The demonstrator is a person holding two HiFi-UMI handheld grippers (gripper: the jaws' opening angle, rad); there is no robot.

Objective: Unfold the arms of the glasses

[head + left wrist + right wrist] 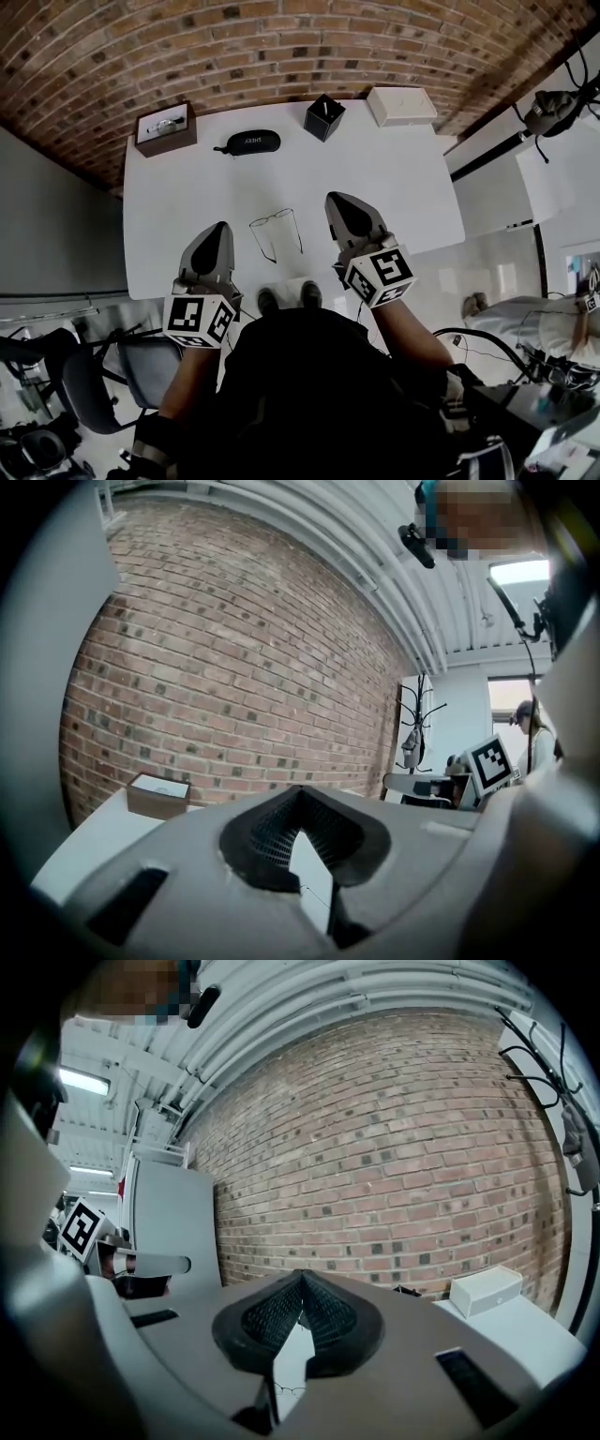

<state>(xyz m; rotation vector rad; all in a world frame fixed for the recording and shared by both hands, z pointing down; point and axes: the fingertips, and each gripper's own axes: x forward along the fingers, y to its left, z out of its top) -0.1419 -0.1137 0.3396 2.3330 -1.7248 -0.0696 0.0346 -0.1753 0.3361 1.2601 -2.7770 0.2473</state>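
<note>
Head view first: the glasses (275, 233) sit mid-frame, wire so thin the hinges can't be judged. The table's (394, 178) near edge is hidden under the person's dark top (300, 394); just two shoe tips (267, 300) peek out. Top left, the brown box's (166, 129) contents are too small to name.

Left gripper view: the left gripper's (300, 794) own body fills the lower frame and clips that box (157, 794).

Right gripper view: only a tiny sliver of glasses (286, 1389) shows through the gap at bottom centre.
</note>
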